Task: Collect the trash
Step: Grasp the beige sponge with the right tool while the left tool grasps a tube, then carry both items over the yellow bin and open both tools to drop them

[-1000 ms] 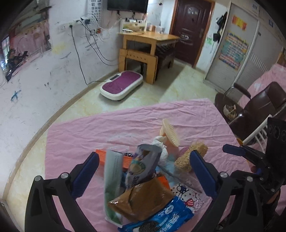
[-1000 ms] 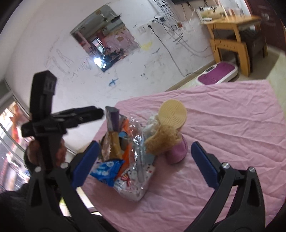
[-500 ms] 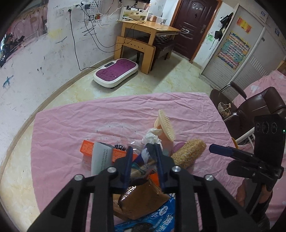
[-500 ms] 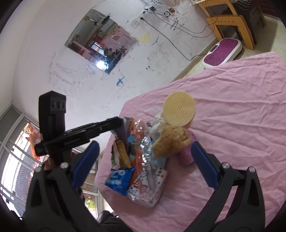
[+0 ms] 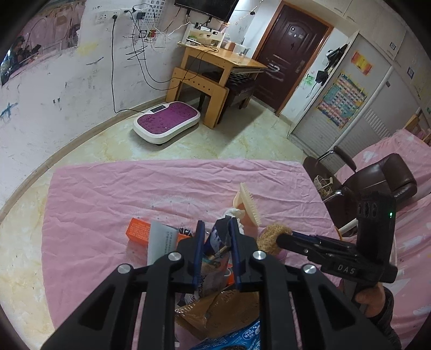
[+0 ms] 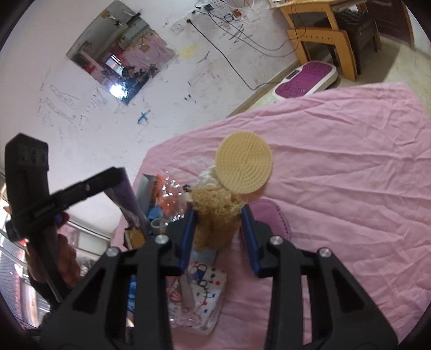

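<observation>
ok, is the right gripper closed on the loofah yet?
Yes: in the right wrist view the right gripper has both blue fingers pressed against the tan loofah.

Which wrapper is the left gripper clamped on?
The purple-blue snack wrapper, upright between the left gripper fingers; the brown packet and blue cookie pack lie below.

White raised letters "DAS" stand on the black body of the right gripper point(image 5: 289, 239), seen in the left wrist view. An eye chart point(image 5: 154, 8) hangs on the far wall; its top row reads "E", "M", "3", the smaller rows too small to read. The orange box point(image 5: 140, 232) on the table carries print, and a colourful poster point(image 5: 341, 104) on the cabinet door holds a grid of characters; both are illegible.
</observation>
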Tool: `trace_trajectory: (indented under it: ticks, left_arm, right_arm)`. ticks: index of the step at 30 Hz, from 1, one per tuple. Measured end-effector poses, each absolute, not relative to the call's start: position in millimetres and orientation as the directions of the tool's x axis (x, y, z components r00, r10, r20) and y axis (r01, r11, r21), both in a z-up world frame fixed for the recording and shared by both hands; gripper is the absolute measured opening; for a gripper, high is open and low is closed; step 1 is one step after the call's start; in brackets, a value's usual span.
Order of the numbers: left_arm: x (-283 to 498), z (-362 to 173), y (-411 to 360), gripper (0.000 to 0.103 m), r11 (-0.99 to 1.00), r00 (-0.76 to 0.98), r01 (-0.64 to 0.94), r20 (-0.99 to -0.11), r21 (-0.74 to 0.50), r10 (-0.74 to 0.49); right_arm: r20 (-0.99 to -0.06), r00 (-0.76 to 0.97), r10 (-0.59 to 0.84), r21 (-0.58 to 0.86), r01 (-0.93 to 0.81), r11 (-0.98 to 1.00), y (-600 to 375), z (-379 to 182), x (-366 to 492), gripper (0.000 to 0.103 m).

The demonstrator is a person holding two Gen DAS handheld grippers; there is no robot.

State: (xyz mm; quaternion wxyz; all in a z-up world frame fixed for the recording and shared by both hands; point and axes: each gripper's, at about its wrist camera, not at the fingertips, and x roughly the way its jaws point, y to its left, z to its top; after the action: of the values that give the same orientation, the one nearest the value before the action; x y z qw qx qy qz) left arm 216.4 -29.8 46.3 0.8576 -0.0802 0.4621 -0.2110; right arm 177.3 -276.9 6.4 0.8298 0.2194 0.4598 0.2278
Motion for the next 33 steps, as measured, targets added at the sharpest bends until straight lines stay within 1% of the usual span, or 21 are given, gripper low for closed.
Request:
trace_trajectory:
  ticks: [3,8,13,16,19,24,27,33]
  left_arm:
    - [219,49,-25,0.015,0.888,0.496,0.291,-0.738,-0.355,-0.457]
    - [214,61,-20,0.014,0.873,0.523,0.309,-0.699,-0.377,-0.487]
    - [210,83,-23,0.014,0.871,0.573,0.329,-0.655,-0.366,-0.492]
    - [211,92,-25,0.014,0.877,0.592,0.328,-0.646,-0.352,-0.481]
    - [212,98,-33,0.014,0.881,0.595,0.333,-0.65,-0.336,-0.473]
    - [215,110,-67,0.014,0.886,0.589,0.371,-0.667,-0.278,-0.456]
    - [217,116,-95,0.014,0.877,0.568,0.401,-0.68,-0.264,-0.464]
    - [213,118,-191,0.014,0.814,0.486,0.524,-0.697,-0.25,-0.527]
  right_arm:
    - [-0.665,0.496,0.558,0.557,-0.167,0.813,-276,7,175,0.031]
    - [-0.621,0.559,0.549,0.551,-0.185,0.813,-280,25,169,0.031]
    - [-0.579,0.622,0.528,0.532,-0.203,0.822,-287,46,163,0.031]
    - [-0.561,0.676,0.478,0.488,-0.196,0.851,-294,57,157,0.031]
    - [-0.542,0.696,0.47,0.484,-0.199,0.852,-303,64,153,0.031]
    - [-0.517,0.722,0.46,0.503,-0.179,0.846,-336,65,143,0.031]
    - [-0.504,0.747,0.433,0.506,-0.151,0.849,-365,66,131,0.031]
    - [-0.483,0.807,0.339,0.514,-0.052,0.856,-443,66,99,0.031]
